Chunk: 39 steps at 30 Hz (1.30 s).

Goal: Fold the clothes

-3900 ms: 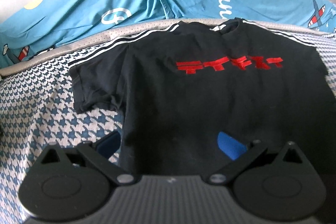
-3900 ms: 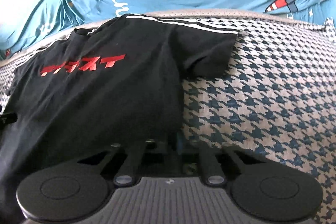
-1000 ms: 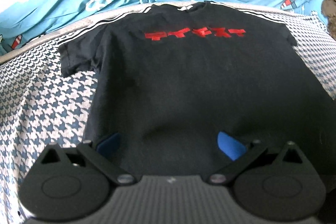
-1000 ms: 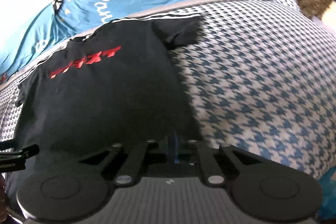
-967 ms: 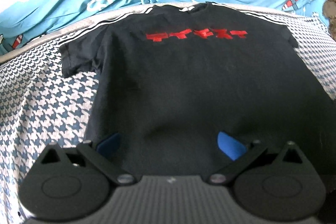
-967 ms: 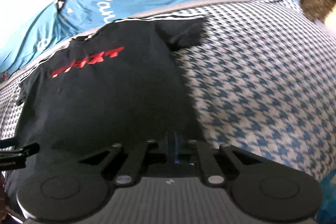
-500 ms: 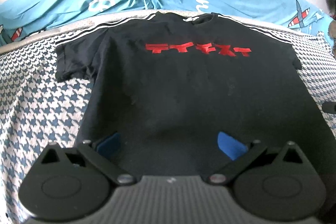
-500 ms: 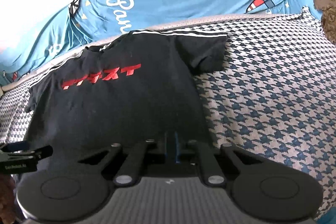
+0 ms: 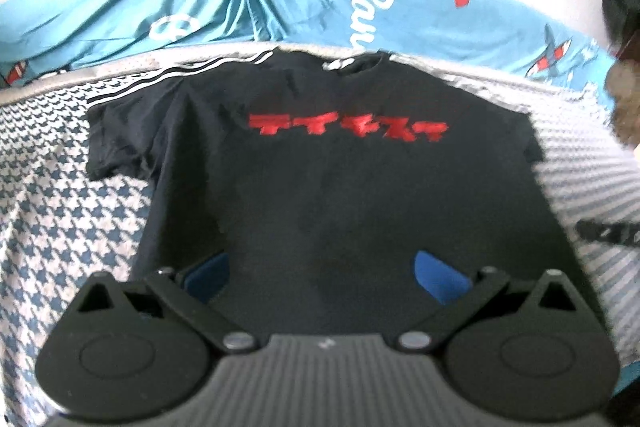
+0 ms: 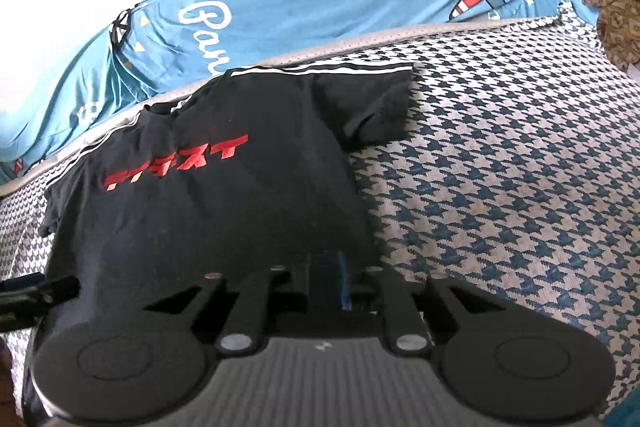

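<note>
Since the frame a second back, your left gripper (image 9: 322, 269) has lifted a little, so the whole black T-shirt (image 9: 340, 187) now sits lower and smaller in its view. Near field: your left gripper points steeply down over the shirt's hem, blue pads (image 9: 438, 277) spread wide, nothing between them. Your right gripper (image 10: 328, 279) tilts down likewise at the hem's right corner; its jaws are just opening from a narrow gap, and whether the dark cloth is still between the pads cannot be told. Middle field: the shirt lies flat, front up, red lettering (image 9: 346, 125) across the chest, on the houndstooth bedspread (image 10: 500, 187). Both sleeves are spread outward. Far field: the collar reaches the bedspread's far edge, touching a blue printed quilt (image 10: 320, 11). Open bedspread lies right of the shirt and left of it.
</note>
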{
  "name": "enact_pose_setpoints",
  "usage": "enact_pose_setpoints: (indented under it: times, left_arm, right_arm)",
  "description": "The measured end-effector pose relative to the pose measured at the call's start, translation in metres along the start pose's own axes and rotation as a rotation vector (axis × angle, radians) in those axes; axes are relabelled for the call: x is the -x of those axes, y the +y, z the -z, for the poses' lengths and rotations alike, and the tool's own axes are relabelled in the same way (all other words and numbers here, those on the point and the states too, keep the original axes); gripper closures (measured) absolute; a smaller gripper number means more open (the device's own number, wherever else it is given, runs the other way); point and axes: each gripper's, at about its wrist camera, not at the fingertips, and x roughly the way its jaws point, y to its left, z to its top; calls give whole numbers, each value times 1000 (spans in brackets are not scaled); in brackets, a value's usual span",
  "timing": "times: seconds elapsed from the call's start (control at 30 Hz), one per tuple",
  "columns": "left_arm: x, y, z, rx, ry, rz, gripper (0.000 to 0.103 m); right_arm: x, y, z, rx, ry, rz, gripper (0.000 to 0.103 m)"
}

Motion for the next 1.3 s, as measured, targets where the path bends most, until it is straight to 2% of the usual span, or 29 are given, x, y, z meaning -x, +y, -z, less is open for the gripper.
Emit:
enact_pose_setpoints:
  times: [0.17,0.47,0.57,0.63,0.73,0.83,0.9,1.0,1.1,1.3]
  left_arm:
    - [19,1,-11,6,-33,-2,0]
    - [41,-5,-32,84,-55,-21,0]
    - [54,-12,-39,104,-65,11,0]
    - [61,-20,-42,89,-77,35,0]
    - [68,-30,-48,34,-120,19,0]
    - [58,-34,-52,-34,-142,-46,0]
    - [45,-29,-54,-43,-135,-69,0]
    - [24,-15,-57,-29,-118,-105,0]
    - [2,3,-63,1,-87,-159,0]
    - [-23,30,-81,55,-64,-218,0]
  right_arm:
    - [-1,1,-3,6,-10,-17,86]
    - [2,3,-4,9,-32,-45,86]
    - [2,-1,-6,-7,-45,-50,86]
    - [-1,-4,-9,-33,-45,-54,86]
    - [-3,-7,-16,-67,-47,-63,86]
    - [-3,-8,-24,-53,-91,-65,86]
    - [-8,-14,-27,-63,-114,-68,86]
    - [-31,-26,-33,-172,-65,-29,85]
    - [-45,-28,-49,-203,-76,-50,83]
    - [-69,-36,-74,-270,-102,-12,82]
